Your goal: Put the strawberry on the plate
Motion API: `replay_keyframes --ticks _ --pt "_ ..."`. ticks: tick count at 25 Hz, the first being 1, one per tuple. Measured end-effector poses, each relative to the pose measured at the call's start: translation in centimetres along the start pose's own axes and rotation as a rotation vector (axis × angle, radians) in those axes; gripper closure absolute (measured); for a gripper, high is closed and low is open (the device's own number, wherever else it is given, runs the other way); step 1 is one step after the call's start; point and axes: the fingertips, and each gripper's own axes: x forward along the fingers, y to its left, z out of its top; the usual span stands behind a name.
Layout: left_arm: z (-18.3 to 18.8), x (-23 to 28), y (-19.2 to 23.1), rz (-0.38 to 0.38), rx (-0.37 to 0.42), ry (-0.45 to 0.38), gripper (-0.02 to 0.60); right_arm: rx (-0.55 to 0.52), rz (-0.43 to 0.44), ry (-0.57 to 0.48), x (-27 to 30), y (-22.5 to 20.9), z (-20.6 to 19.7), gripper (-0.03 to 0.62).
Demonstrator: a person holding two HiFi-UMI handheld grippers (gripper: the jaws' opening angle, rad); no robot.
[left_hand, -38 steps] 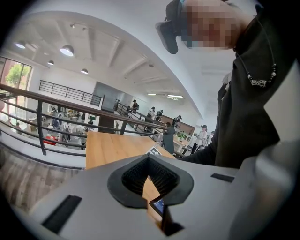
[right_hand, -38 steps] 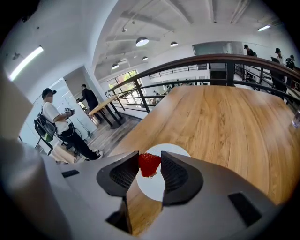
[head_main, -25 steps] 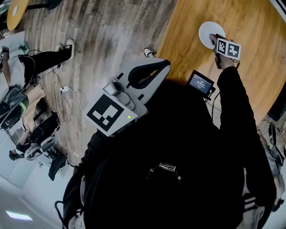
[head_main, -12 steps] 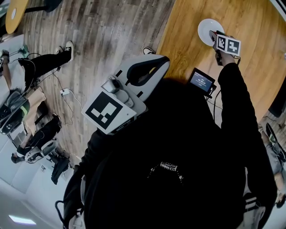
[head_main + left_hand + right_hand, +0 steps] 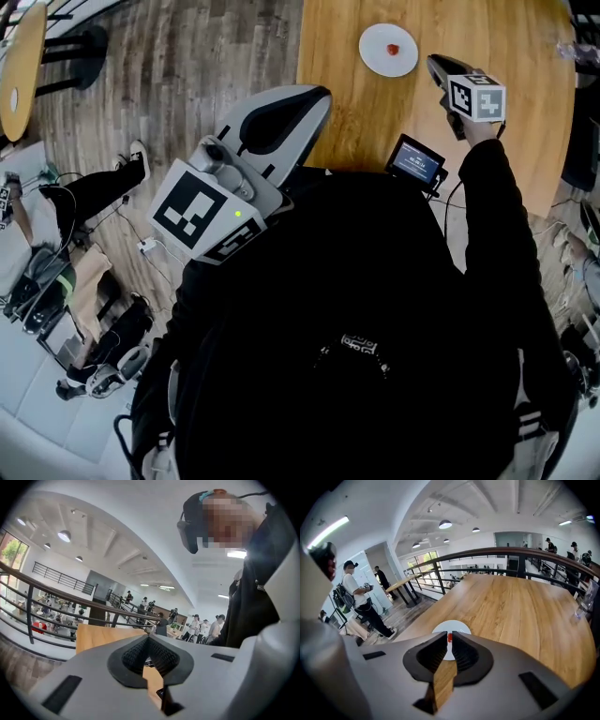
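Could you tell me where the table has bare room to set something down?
Bare wood lies between the plate and the left edge of the table, between the plate and the screen at the near edge, and beyond the plate to the railing. It is busiest around the screen and the plate holding the strawberry.

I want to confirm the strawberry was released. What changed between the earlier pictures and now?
The right gripper has drawn back from the plate toward the person, and the strawberry now lies on it in plain view. Its jaws have just been closing to a narrow gap, with nothing between them. Unchanged: the left gripper is held up in front of the person, jaws together, and the small screen sits at the table edge.
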Motion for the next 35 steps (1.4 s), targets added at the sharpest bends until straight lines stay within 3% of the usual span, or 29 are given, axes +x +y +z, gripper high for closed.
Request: replay_keyframes --ticks 7,12,16,24,35 --pt "0.1 4.3 -0.6 -0.101 0.051 0.007 0.583 0.031 0.077 -0.229 -10.6 3.0 3.0 0.576" --pt "1.7 7.5 -0.8 -0.125 0.091 -0.015 0.583 -0.087 0.109 -0.424 -17.9 6.7 9.1 0.576" --pt "2.9 7.0 -1.5 -0.150 0.125 -0.047 0.583 -0.158 0.136 -0.538 -22.4 12.0 12.3 0.576" --pt "1.9 7.9 -3.1 -0.202 0.146 -0.040 0.583 -0.230 0.145 -0.566 -23.6 14.3 12.8 0.577" --pt "0.4 7.7 -3.9 -0.179 0.166 -0.058 0.583 -0.249 0.184 -0.559 -22.7 14.3 11.9 0.577"
